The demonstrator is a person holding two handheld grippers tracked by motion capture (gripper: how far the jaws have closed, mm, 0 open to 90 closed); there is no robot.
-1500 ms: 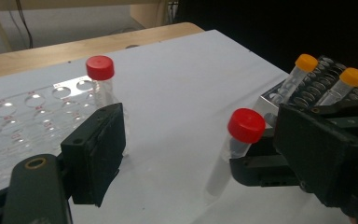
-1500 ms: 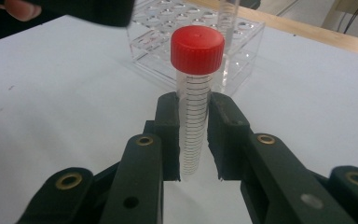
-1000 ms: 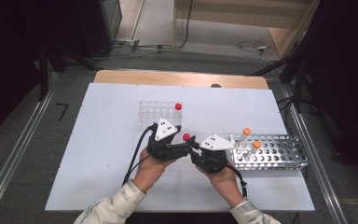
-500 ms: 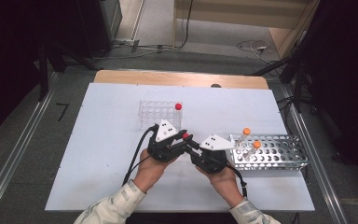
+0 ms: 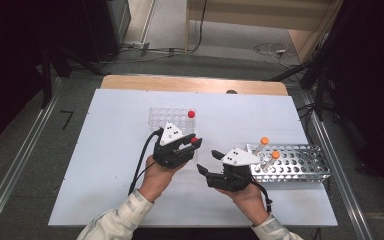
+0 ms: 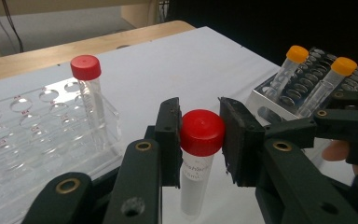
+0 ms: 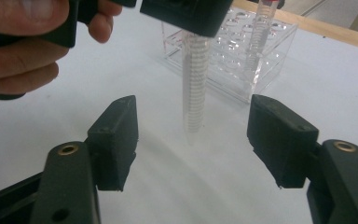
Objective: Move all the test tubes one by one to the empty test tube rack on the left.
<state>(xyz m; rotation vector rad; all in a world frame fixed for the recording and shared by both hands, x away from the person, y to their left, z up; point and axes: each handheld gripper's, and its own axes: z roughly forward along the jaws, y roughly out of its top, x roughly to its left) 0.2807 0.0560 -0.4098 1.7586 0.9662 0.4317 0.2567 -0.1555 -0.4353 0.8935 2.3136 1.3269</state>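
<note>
Your left hand-held gripper (image 6: 200,140) is pinching a red-capped test tube (image 6: 197,163) by its cap, both pads pressed against the cap's sides. The tube hangs upright just above the white bench (image 5: 105,150), its clear body marked with fine graduation lines and a small printed label, and it looks empty.

Your right hand-held gripper (image 7: 193,140) sits just beside it with its jaws spread wide. They have just been opening, and the tube's lower end hangs beyond them, untouched by either pad. I judge that the tube has just passed from your right side to your left.

Behind the left gripper stands a clear plastic rack (image 6: 37,126) with rows of round holes. One other red-capped tube (image 6: 91,100) already stands upright in its near corner; the other holes that show look unfilled. To your right, a metal rack (image 5: 300,165) holds two orange-capped tubes (image 5: 262,147), both leaning.

By my reading, the work is partly done: one red tube is racked and a second is in your grip. What remains is to carry the held tube over an open hole in the clear rack, lower it in and release.
</note>
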